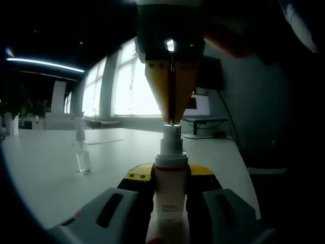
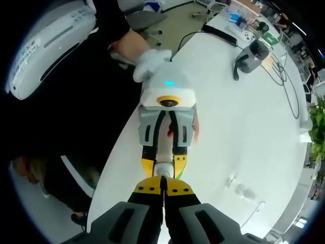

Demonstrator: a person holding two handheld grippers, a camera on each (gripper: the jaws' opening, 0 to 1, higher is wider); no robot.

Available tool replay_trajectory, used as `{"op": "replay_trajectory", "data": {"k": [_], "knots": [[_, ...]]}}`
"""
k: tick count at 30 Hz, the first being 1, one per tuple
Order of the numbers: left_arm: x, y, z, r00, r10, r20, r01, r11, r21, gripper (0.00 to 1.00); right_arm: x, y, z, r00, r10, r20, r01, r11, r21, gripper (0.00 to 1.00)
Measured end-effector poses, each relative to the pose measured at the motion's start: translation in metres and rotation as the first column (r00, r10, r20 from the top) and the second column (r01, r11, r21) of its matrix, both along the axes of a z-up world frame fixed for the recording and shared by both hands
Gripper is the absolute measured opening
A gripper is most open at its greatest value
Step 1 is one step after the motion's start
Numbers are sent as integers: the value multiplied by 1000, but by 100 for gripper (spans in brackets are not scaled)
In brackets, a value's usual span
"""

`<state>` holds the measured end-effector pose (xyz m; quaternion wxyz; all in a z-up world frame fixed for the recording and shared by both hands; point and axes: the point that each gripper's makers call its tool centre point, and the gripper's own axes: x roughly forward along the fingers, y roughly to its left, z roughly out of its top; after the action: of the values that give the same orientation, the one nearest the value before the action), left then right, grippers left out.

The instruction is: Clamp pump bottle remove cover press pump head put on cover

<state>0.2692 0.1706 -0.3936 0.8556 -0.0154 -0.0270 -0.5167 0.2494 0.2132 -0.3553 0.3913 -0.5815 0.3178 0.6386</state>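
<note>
Gripping the white plastic pump bottle (image 1: 170, 195) upright between its jaws, the left gripper (image 1: 170, 213) steadies it near the white table's (image 1: 45, 173) edge, so the right gripper (image 1: 171, 119), jaws pressed together, can push the pump head (image 1: 171, 133); the small clear cover (image 1: 82, 157) stands aside.

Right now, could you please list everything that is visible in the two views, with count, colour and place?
pump bottle: one, white, upright between the left gripper's jaws
clear cover: one, see-through, standing alone on the table
table: one, white, rounded edge
headset: one, grey, at the far end of the table, with a cable
monitor: one, lit screen, at the table's far side
windows: several, bright, behind the table
plant: one, green, beyond the table's edge
left gripper: one, grey with yellow tips, shut on the pump bottle
right gripper: one, yellow tips closed, on the pump head from above
gloved hand: one, white, holding the left gripper
</note>
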Motion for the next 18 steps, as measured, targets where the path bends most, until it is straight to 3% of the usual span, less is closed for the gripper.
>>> {"op": "replay_trajectory", "data": {"k": [18], "knots": [[2, 1, 1, 1000, 1, -2, -1, 1000, -1, 14, 0, 0, 0, 1000, 0, -9, 0, 1000, 3, 0]]}}
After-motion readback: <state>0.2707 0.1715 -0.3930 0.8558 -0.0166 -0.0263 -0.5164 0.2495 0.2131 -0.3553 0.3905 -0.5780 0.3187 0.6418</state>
